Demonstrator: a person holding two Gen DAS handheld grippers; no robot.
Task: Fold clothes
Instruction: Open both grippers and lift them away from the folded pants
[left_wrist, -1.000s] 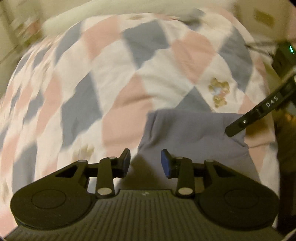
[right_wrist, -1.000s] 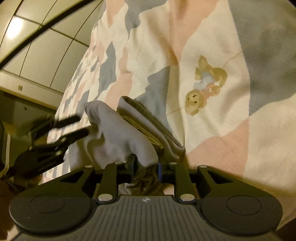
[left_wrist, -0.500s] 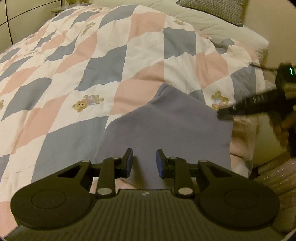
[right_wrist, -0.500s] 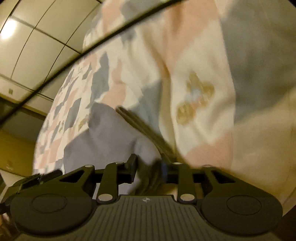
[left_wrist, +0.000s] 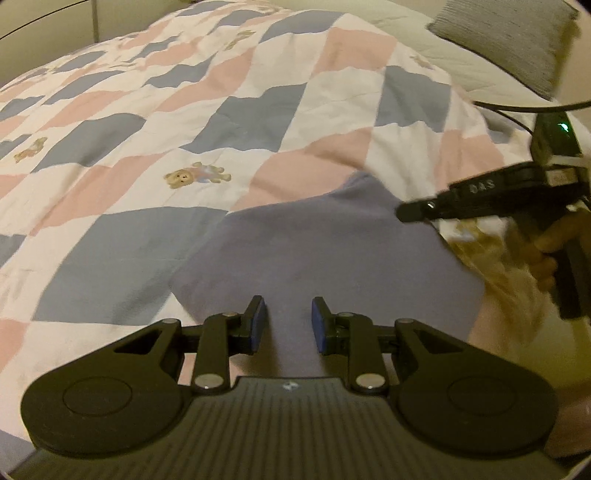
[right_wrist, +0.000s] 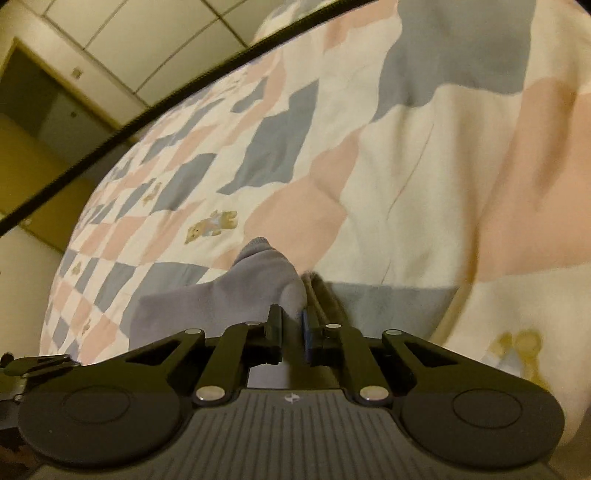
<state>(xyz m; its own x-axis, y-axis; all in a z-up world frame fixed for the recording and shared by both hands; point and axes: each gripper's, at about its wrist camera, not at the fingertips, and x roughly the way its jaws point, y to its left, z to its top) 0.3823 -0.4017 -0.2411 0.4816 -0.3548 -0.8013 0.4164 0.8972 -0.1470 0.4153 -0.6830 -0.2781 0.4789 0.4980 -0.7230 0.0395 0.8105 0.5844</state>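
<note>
A grey-lilac garment lies on the patchwork quilt near the bed's right edge. My left gripper is open and empty, its blue pads just above the garment's near part. My right gripper is shut on a bunched fold of the same garment, with an olive inner layer showing beside it. The right gripper also shows in the left wrist view, at the garment's right edge, held by a hand.
The quilt has pink, grey and white patches with teddy-bear prints. A grey pillow lies at the head of the bed. A black cable crosses the right wrist view. The bed edge drops off at the right.
The left gripper has risen and tilted up, so more of the bed shows. The right gripper has swung with the garment's edge in its grip; the garment lies more spread out.
</note>
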